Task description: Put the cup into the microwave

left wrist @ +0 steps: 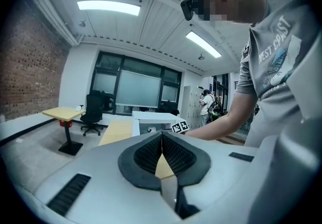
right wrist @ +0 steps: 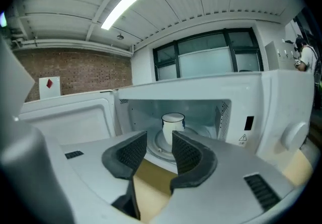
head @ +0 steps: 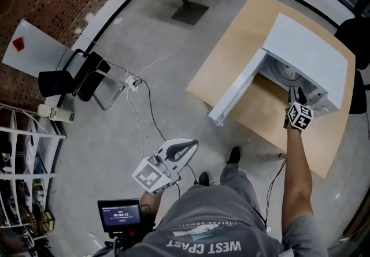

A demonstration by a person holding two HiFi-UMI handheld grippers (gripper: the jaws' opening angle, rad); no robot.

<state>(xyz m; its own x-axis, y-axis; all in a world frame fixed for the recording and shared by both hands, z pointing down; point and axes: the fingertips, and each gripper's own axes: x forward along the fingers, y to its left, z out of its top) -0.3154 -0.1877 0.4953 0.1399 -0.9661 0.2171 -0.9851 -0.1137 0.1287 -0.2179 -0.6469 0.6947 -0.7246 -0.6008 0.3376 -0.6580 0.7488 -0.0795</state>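
White cup (right wrist: 173,126) upright on the glass turntable (right wrist: 197,132), inside the cavity of the white microwave (right wrist: 201,92), roughly at centre. Not touched by either gripper. Microwave door (right wrist: 75,117) swung fully open to the left. Microwave (head: 306,48) set on a wooden counter (head: 231,48), with its door (head: 234,91) reaching out over the counter's edge.

Right gripper (right wrist: 159,137) level with the cavity opening, in front of it and short of the cup. Fingers (right wrist: 132,151) apart, nothing between them; cup visible beyond the gap. In the head view, right gripper (head: 299,112) at the end of an outstretched arm, just at the microwave's front.

Left gripper (left wrist: 162,137) close to the person's body, over the floor (head: 144,36), well apart from the counter. Fingers (left wrist: 148,155) together, empty.
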